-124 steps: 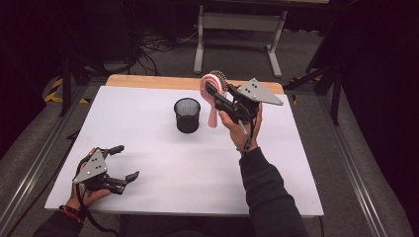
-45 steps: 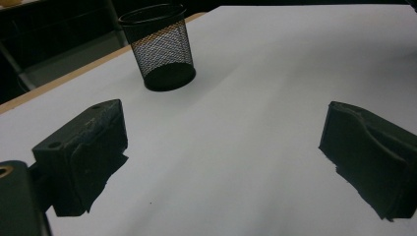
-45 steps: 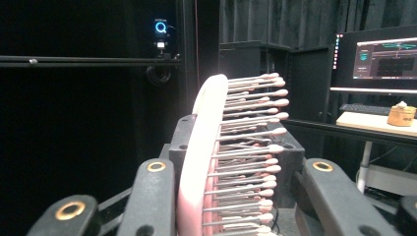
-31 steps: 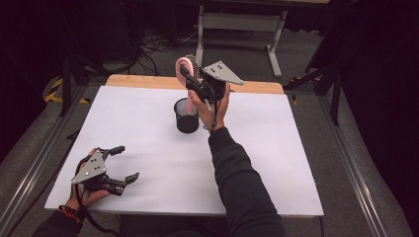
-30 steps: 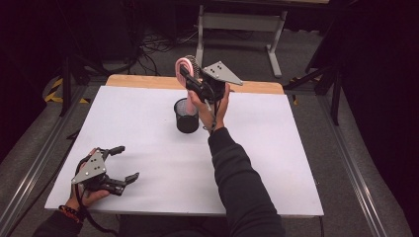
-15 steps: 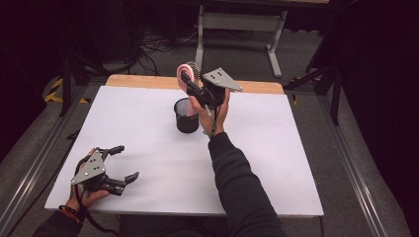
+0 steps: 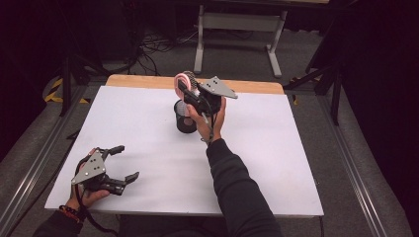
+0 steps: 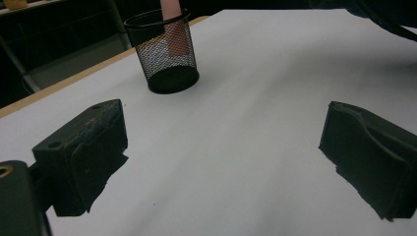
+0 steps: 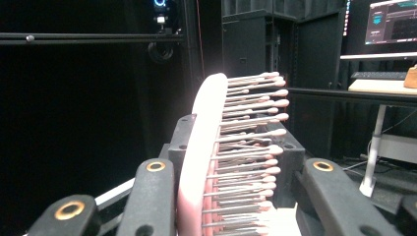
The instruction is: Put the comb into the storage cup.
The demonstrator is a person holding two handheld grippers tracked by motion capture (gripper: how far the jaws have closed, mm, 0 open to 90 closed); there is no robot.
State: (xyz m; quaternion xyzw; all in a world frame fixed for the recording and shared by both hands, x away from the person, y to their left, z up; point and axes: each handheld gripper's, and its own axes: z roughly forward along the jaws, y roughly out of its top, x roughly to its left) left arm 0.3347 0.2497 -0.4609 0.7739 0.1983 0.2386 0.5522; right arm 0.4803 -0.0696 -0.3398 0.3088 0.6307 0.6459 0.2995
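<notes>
Upright, pink hairbrush [image 7: 184, 80] pinched by right fingers [image 7: 189, 93] enters mesh cup [image 7: 184, 120]; left fingers [image 7: 129, 177] spread.

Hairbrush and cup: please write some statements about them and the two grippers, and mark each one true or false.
1. The right gripper holds a pink hairbrush. True.
2. The brush handle reaches into the black mesh cup. True.
3. The cup lies on its side. False: it stands upright on the white table.
4. The left gripper holds the cup. False: it is open and empty, away from the cup.
5. The brush bristles are bent flat. False: they stick straight out.
</notes>
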